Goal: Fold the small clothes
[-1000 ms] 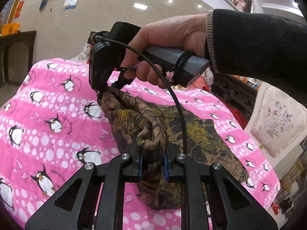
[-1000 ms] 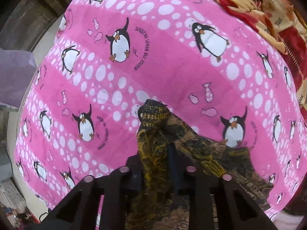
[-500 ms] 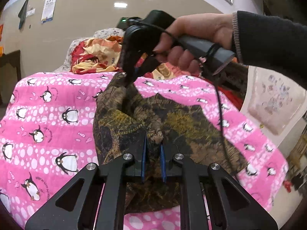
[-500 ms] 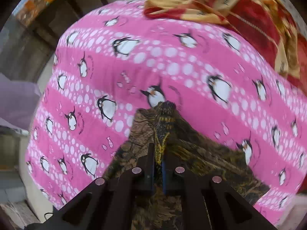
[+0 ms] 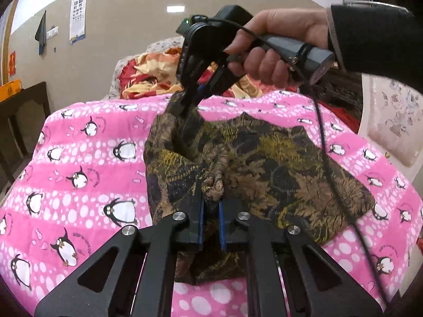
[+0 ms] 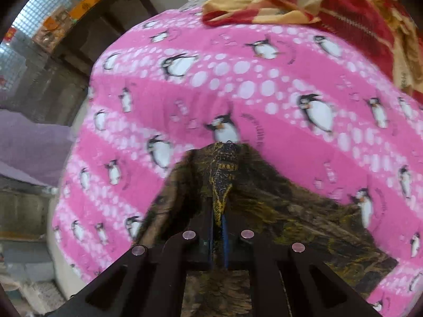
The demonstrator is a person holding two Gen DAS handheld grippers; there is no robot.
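A small brown and yellow patterned garment (image 5: 264, 163) lies partly spread on the pink penguin blanket (image 5: 79, 158). My left gripper (image 5: 211, 206) is shut on a bunched near edge of it. My right gripper (image 5: 191, 103), held in a hand, is shut on the far left corner and holds it lifted above the blanket. In the right wrist view the right gripper (image 6: 217, 219) pinches a raised fold of the garment (image 6: 277, 211), which drapes down to the blanket (image 6: 264, 84). The garment's left side hangs between the two grippers.
A red and yellow quilt (image 5: 148, 76) is piled at the far end of the bed, also in the right wrist view (image 6: 330, 5). A dark wooden cabinet (image 5: 23, 116) stands left. A cream cushion (image 5: 394, 126) lies right. The right gripper's cable (image 5: 325, 145) hangs over the garment.
Both grippers have carried the garment's left edge up and toward the far end of the bed. The right gripper rose higher and the cloth between them stretched out.
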